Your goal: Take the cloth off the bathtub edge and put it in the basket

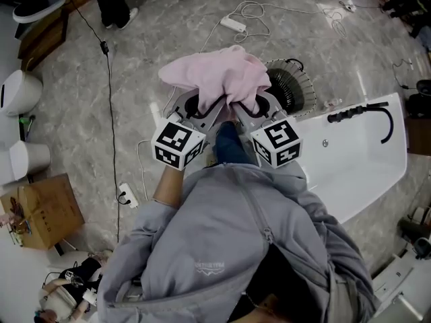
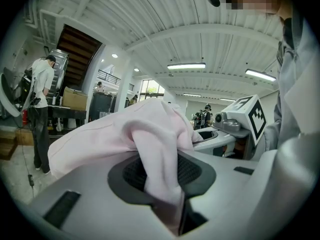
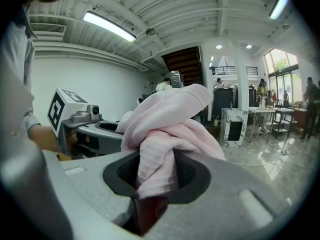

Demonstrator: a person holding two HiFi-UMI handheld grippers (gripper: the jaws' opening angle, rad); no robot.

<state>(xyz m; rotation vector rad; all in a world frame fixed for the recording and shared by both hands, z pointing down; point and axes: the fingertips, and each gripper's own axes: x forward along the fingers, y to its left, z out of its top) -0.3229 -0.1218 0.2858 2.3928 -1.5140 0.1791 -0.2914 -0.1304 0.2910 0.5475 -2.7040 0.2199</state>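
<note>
- Your left hand-held gripper [image 1: 201, 106] [image 2: 167, 181] is clamped on the pink cloth [image 1: 215, 76] [image 2: 115, 134]. A fold of the fabric is pinched between its narrow jaws and spills out over the dark pads.
- Your right hand-held gripper [image 1: 250, 105] [image 3: 152, 181] has the same cloth [image 3: 170, 116] bunched and squeezed between its jaws. The two grippers sit close side by side.
- The cloth is off the bathtub [image 1: 353, 177] and hangs in the air from both grippers, above the marble floor [image 1: 168, 25] and not touching it.
- The round wire basket [image 1: 303, 81] stands on the floor just beyond the cloth and to its right, close against the tub's end. The cloth covers part of its near rim in the head view.
- The tub lies to your right, with a black faucet [image 1: 367, 111] on its edge.
- A power strip [image 1: 232, 24] and loose white cables [image 1: 269, 11] lie on the floor past the basket.
- A black cable [image 1: 110, 106] runs along the floor to your left, down to a second power strip [image 1: 128, 195].
- Further left are two white fixtures [image 1: 20, 91] and a cardboard box [image 1: 42, 212].
- In the left gripper view, a person in a white shirt [image 2: 41, 91] stands well back.
</note>
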